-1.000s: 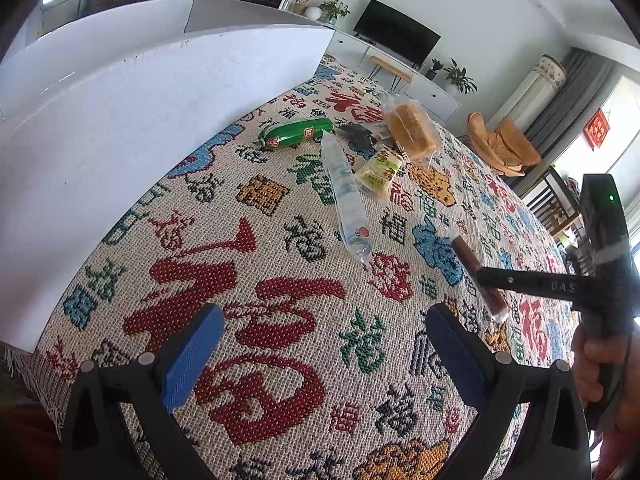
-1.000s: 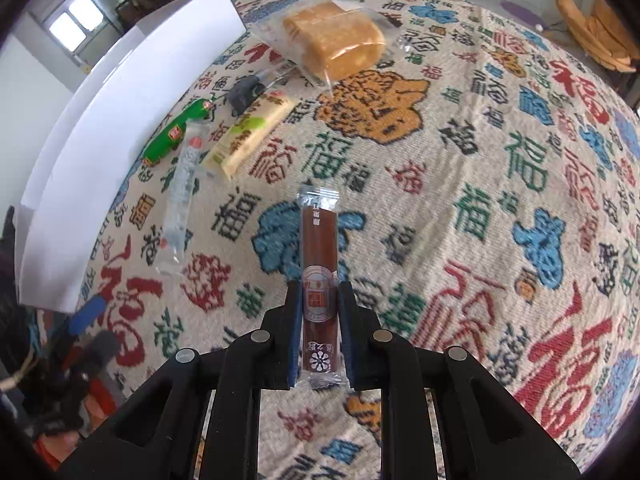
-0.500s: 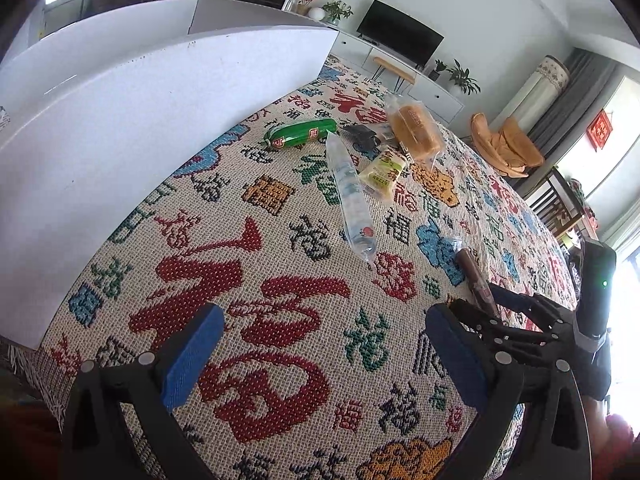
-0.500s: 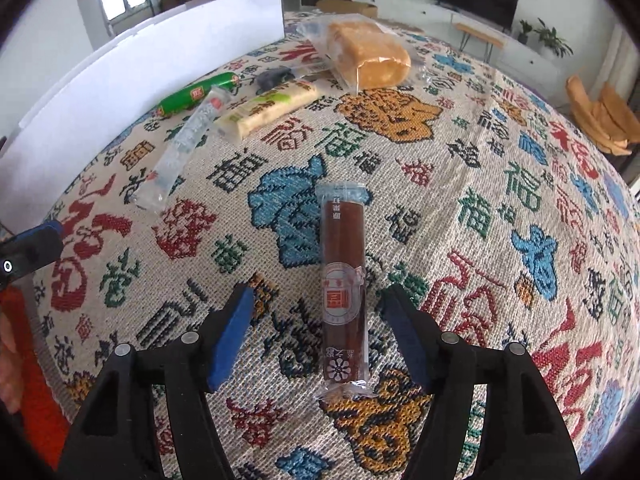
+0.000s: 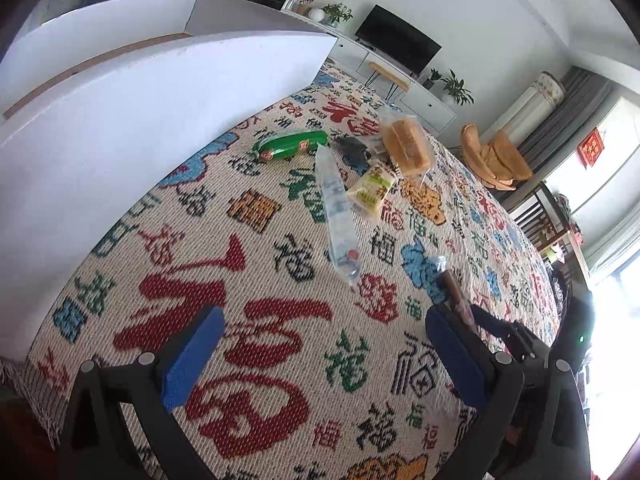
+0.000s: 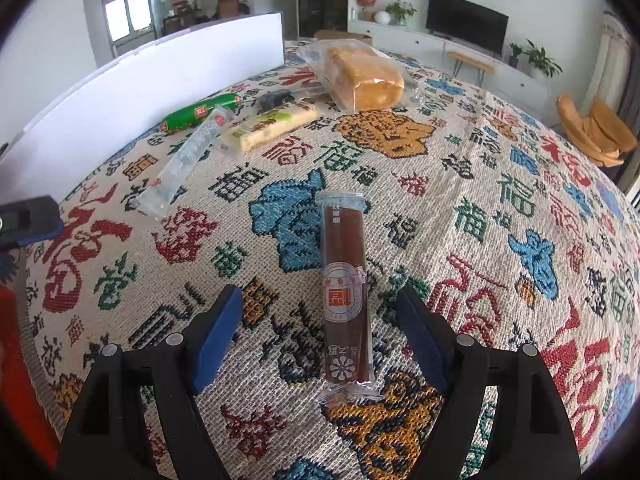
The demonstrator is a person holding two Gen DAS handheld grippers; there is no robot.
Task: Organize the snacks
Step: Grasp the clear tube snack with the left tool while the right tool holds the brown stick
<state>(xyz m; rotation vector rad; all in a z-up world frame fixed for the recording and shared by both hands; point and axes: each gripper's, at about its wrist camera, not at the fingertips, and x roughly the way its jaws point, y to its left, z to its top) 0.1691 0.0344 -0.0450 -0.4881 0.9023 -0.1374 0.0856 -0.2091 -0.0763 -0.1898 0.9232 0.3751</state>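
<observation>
Right wrist view: the right gripper (image 6: 318,336) has its jaws opening wide, and the brown stick (image 6: 346,292) lies flat on the surface between them, touched by neither pad. The step in hand looks like setting this snack down apart from the rest; next the gripper would need to lift clear without dragging the wrapper. The left gripper (image 5: 320,354) hangs with jaws wide and nothing between them. Toward the far edge, by the white board (image 6: 140,92), lie the green sausage (image 6: 200,112), a clear tube (image 6: 184,156), a yellow bar (image 6: 272,126), a dark packet (image 6: 274,100) and bagged bread (image 6: 360,76). The surface wears a woven cloth (image 6: 500,200); beyond is a living room with a TV (image 6: 466,22).
</observation>
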